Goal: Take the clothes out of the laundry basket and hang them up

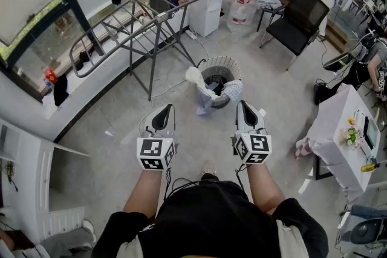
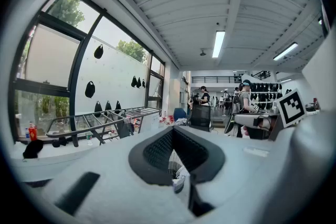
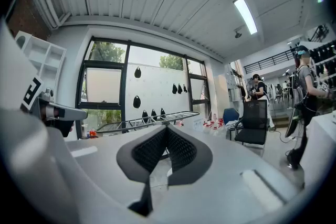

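Note:
A round white laundry basket stands on the floor ahead of me, with pale clothes draped over its rim. A grey folding drying rack stands to its left, by the window. My left gripper and right gripper are held side by side, nearer me than the basket, both shut and holding nothing. In the left gripper view the basket with its clothes shows beyond the closed jaws and the rack lies left. The right gripper view shows the rack past its closed jaws.
A black office chair stands at the back right. A white cloth-covered table with small items is at the right. A white cabinet and water jugs stand behind the rack. People are at the far right.

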{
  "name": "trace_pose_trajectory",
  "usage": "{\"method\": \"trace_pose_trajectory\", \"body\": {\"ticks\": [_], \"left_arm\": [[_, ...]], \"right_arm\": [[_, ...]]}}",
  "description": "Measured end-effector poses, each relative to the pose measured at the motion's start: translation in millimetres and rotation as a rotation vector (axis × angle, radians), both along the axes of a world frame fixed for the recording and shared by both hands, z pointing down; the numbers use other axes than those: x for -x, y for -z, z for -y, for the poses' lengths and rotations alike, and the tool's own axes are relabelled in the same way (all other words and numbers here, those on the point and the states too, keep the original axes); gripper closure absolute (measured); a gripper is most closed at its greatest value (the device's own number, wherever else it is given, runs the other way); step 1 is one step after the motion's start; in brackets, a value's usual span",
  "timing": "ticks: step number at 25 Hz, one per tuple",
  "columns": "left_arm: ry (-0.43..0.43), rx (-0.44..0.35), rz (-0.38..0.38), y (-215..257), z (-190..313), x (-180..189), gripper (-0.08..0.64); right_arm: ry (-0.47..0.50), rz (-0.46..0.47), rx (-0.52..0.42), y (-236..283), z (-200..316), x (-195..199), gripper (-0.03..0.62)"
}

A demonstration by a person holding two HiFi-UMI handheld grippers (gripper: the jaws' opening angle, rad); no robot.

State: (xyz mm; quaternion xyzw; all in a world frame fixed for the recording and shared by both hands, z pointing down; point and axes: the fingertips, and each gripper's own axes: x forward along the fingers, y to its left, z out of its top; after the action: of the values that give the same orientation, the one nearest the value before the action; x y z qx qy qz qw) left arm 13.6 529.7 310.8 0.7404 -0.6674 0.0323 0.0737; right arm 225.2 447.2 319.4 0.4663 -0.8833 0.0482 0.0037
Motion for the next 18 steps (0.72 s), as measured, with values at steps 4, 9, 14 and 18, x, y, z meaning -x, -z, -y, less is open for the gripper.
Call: {"method": "trace_pose_trajectory", "body": {"ticks": [4, 9, 14, 18], "left_arm": [[-0.017, 0.0, 0.045, 3.8, 0.7, -19.2, 0.551], [-0.027, 0.005, 0.057, 3.3, 5.0, -28.6, 0.551], [-0.03, 0.015, 0.06, -1.0, 17.3, -33.3, 0.551], [-0.028, 0.016, 0.072, -1.5, 32.8, -34.8, 0.551]], "right_arm": [[-0.023, 0.04, -0.003, 4.5, 1.6, -16.8, 0.578], [-0.013, 0.037, 0.009, -1.5, 1.6, -20.2, 0.578], [-0.006, 0.03, 0.011, -4.4, 11.7, -22.4, 0.578], [0.004, 0.025, 0.024, -10.5, 27.3, -20.7, 0.578]]}}
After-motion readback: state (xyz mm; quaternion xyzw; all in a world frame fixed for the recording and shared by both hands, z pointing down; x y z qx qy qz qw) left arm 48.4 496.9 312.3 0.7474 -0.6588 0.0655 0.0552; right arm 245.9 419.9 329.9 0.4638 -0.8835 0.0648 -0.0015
